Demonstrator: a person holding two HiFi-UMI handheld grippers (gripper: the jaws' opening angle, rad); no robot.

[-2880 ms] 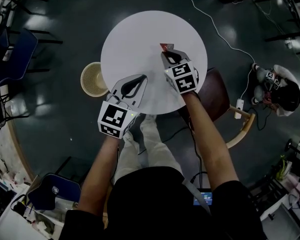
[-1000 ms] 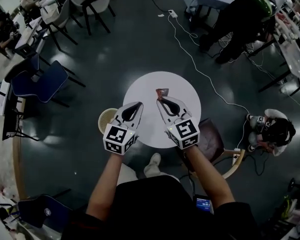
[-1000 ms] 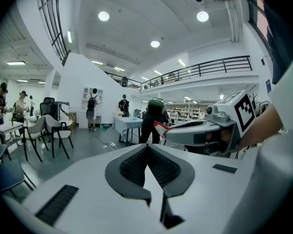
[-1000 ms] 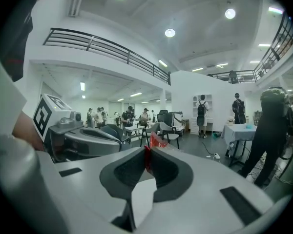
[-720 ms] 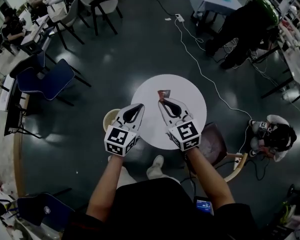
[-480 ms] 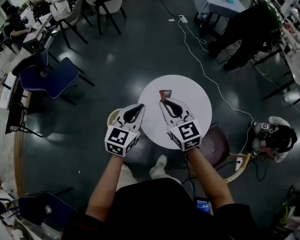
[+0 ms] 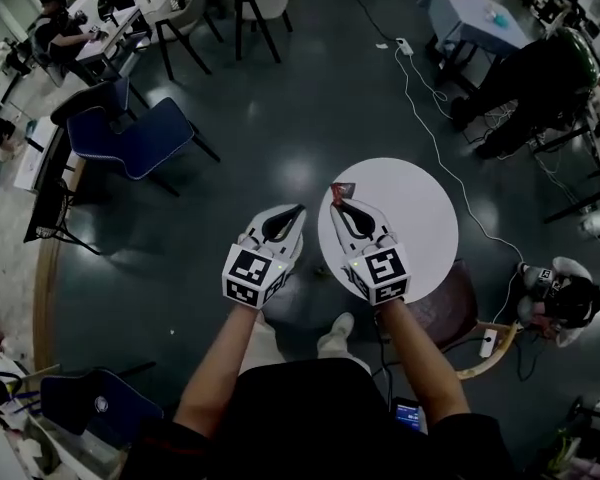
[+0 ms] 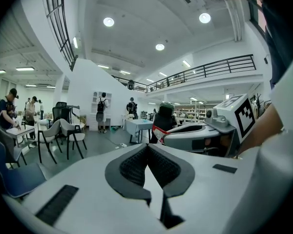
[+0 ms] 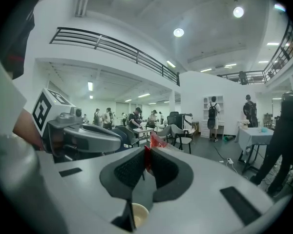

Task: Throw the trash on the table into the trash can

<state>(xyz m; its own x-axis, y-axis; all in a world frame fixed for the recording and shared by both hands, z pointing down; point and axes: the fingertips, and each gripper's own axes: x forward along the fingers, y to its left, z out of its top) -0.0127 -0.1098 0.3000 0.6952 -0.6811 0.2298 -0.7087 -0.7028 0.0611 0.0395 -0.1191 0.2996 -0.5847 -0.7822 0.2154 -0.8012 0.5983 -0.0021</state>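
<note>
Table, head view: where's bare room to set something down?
The white table is bare across its far and right side, from the right tongs round to the brown chair. Crowded only at its left edge, where those tongs hold a red wrapper. The left tongs hang over open floor beside it.

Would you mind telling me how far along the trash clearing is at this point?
Done: the red wrapper is pinched in the right gripper, off the white table, whose visible top shows no other trash. In hand: that wrapper; the left gripper is shut and empty. Left: release it into the trash can, seen below the right jaws.
</note>
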